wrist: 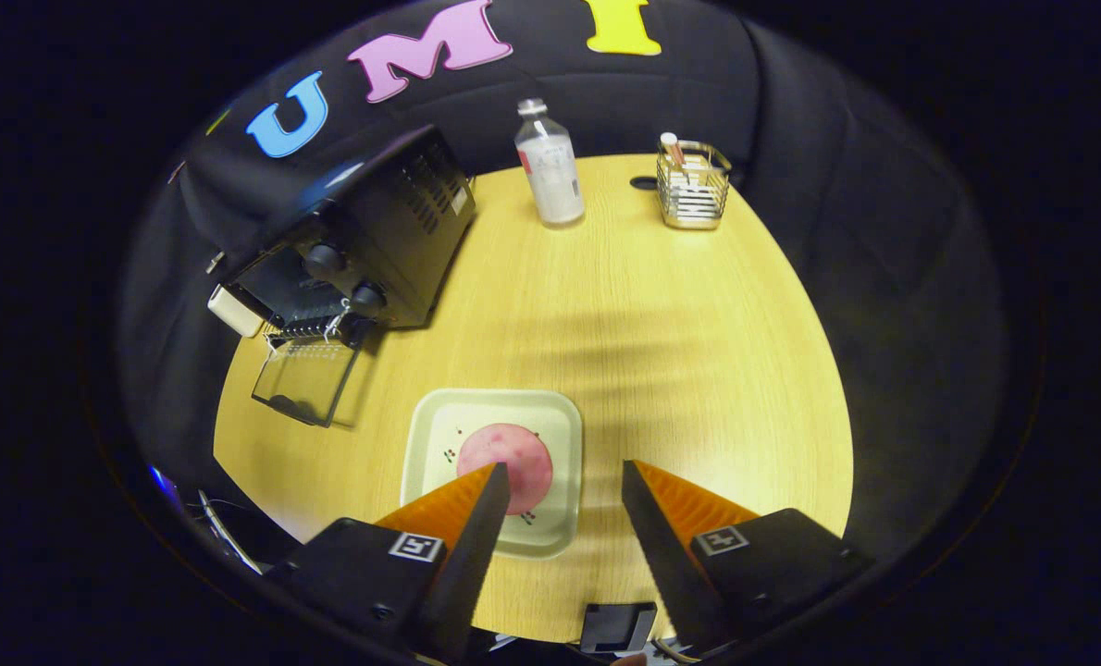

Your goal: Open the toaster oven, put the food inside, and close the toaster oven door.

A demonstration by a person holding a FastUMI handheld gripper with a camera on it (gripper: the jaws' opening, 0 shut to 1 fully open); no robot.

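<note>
Pale wood grain covers the round table (661, 351), and on it, just ahead of the fingers, sits a light green square tray (439, 435) holding a round pink patty (509, 453). The gripper (564, 481) hangs above the table with its two fingers spread wide and nothing between them; the left fingertip overlaps the near edge of the patty in this view, while the right fingertip lies over bare wood beside the tray. Whether the left finger touches the food cannot be told.

Beyond the tray and to the left stands a black toaster oven (375, 240) with two knobs on its front. Its glass door (305, 379) is folded down flat toward the table, so the oven is open, with a wire rack showing at the mouth. At the far side of the table stand a clear plastic bottle (549, 166) and, well apart from it, a wire basket (694, 190).
</note>
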